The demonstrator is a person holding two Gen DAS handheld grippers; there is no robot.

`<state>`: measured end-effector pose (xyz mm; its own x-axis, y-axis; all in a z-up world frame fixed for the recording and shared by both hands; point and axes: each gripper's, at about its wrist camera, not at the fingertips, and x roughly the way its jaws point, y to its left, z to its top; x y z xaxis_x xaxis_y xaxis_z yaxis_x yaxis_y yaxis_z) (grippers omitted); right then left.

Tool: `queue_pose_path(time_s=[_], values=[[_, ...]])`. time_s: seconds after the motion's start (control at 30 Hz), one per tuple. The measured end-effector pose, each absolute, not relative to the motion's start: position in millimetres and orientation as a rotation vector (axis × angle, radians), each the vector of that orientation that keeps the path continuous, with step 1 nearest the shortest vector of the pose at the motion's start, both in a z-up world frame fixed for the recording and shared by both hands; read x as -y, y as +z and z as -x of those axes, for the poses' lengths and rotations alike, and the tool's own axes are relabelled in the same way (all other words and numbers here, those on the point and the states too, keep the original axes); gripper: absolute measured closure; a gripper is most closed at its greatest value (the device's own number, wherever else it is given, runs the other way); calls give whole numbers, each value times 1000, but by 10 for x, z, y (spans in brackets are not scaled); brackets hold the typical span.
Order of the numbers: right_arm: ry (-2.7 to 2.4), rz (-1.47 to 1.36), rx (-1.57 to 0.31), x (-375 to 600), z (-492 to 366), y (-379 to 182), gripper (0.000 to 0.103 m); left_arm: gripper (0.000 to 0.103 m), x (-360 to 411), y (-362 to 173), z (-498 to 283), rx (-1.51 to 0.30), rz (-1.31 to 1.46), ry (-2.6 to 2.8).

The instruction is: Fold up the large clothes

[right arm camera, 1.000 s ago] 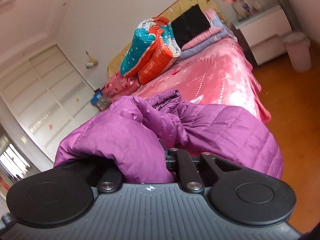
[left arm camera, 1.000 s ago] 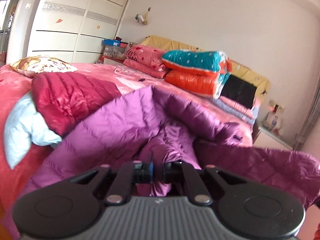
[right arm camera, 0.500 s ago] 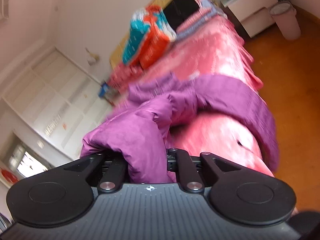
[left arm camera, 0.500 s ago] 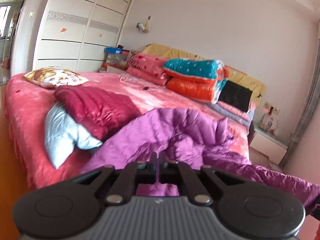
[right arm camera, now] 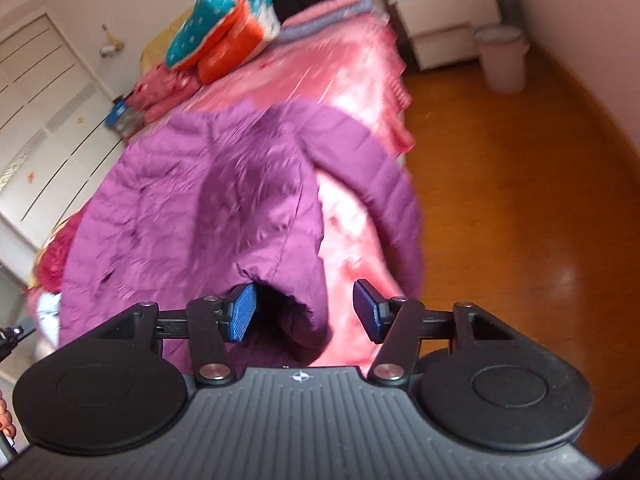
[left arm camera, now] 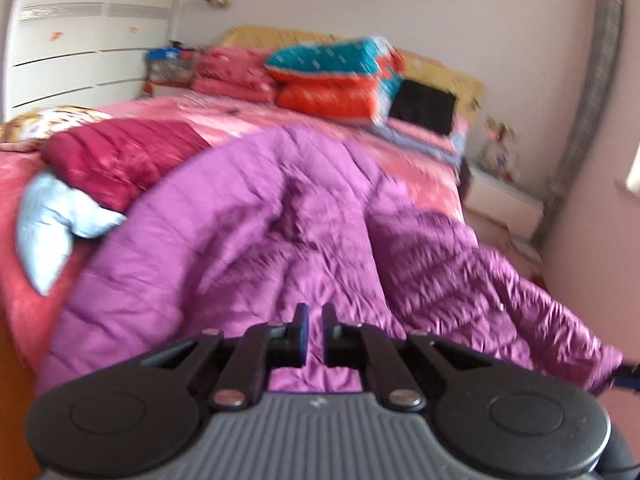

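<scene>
A large purple quilted down jacket (left arm camera: 280, 220) lies spread across the near end of the pink bed (left arm camera: 24, 176). My left gripper (left arm camera: 315, 334) is shut on the jacket's near hem, with purple fabric between the narrow jaws. In the right wrist view the jacket (right arm camera: 192, 208) drapes over the bed's corner, one sleeve (right arm camera: 384, 184) hanging off the side. My right gripper (right arm camera: 306, 310) is open, its blue pads either side of a sleeve cuff opening (right arm camera: 288, 312), not clamping it.
A dark red jacket (left arm camera: 120, 152) and a light blue garment (left arm camera: 52, 216) lie at the left. Folded quilts (left arm camera: 340, 80) are stacked at the headboard. A nightstand (right arm camera: 448, 32), a bin (right arm camera: 502, 60) and wooden floor (right arm camera: 520, 220) lie to the right. A white wardrobe (left arm camera: 80, 48) stands behind.
My right gripper has opened and let go of the purple jacket, which now lies flatter on the bed. The left gripper stays shut on the hem and has moved closer in.
</scene>
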<state>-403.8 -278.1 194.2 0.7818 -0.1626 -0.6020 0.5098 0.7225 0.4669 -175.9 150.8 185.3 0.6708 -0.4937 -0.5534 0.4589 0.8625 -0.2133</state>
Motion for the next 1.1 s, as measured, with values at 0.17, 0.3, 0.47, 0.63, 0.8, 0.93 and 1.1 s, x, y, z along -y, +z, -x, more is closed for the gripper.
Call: queue_pose_path(time_s=[0.17, 0.3, 0.47, 0.63, 0.8, 0.93, 1.1], values=[[-431, -667, -459, 2912, 3991, 1941, 34, 100, -1174, 1471, 1480, -716, -15, -546], [-411, -548, -399, 2871, 3729, 1977, 34, 100, -1059, 1163, 1181, -777, -76, -457], [-361, -524, -459, 2875, 3018, 1750, 28, 102, -1180, 869, 907, -838, -73, -353], [-327, -543, -549, 2831, 2459, 1311, 28, 103, -1342, 799, 816, -819, -88, -265], [-243, -430, -658, 2557, 1959, 999, 26, 103, -1407, 813, 797, -805, -123, -210], [-180, -407, -684, 2358, 1727, 901, 19, 103, -1395, 812, 780, -781, -173, -180], [-74, -371, -690, 2051, 1486, 853, 18, 103, -1425, 819, 705, -760, -218, -116]])
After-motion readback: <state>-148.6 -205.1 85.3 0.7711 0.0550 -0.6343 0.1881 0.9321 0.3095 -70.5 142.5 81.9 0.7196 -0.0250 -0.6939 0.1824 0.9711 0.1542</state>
